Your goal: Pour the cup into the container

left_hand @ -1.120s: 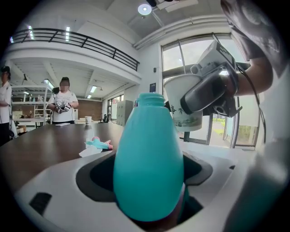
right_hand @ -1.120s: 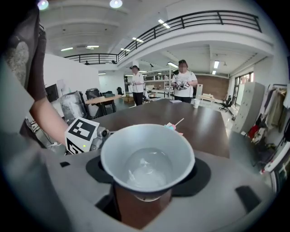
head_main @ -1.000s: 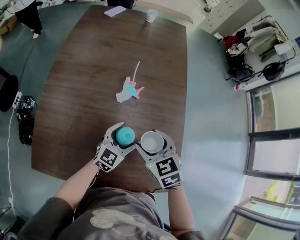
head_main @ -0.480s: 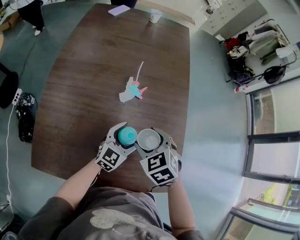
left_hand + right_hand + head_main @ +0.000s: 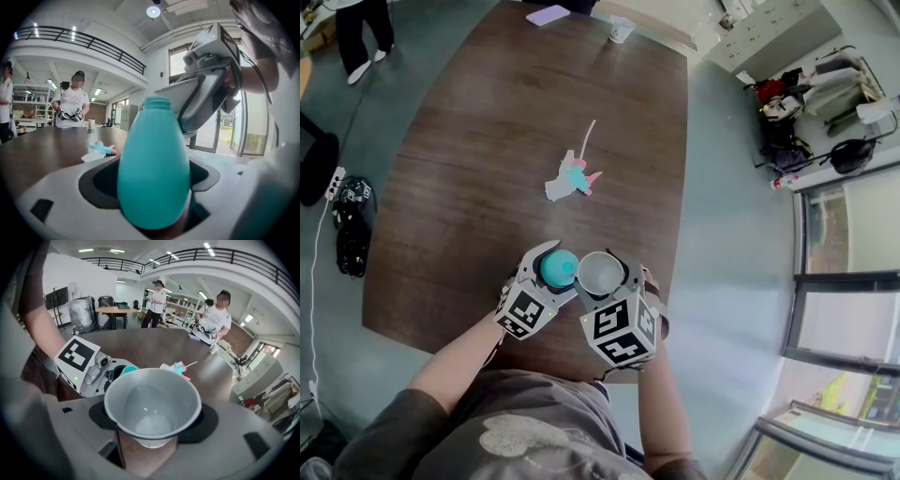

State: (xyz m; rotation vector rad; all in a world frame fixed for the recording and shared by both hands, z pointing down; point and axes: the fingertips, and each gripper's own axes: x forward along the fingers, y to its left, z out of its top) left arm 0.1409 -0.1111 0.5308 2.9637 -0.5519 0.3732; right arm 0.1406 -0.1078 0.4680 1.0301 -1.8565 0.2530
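Observation:
A teal bottle-shaped container [image 5: 558,268] with an open neck stands upright between the jaws of my left gripper [image 5: 553,266], which is shut on it near the table's front edge. In the left gripper view the container [image 5: 153,164] fills the middle. My right gripper [image 5: 602,274] is shut on a grey cup [image 5: 600,271], just right of the container and tilted toward it. The cup's rim [image 5: 174,91] hangs beside the container's neck. The right gripper view looks into the cup [image 5: 152,401], with the container's mouth [image 5: 129,370] just behind its left rim.
A pink, teal and white toy [image 5: 572,178] lies mid-table on the dark wooden table [image 5: 469,122]. A paper cup [image 5: 622,28] and a flat purple thing [image 5: 548,14] sit at the far edge. People stand beyond it. Bags [image 5: 787,122] lie on the floor at the right.
My right gripper has rolled, so its marker cube now faces up-left, and the cup has tipped closer to the container's neck. The left gripper and container have stayed still.

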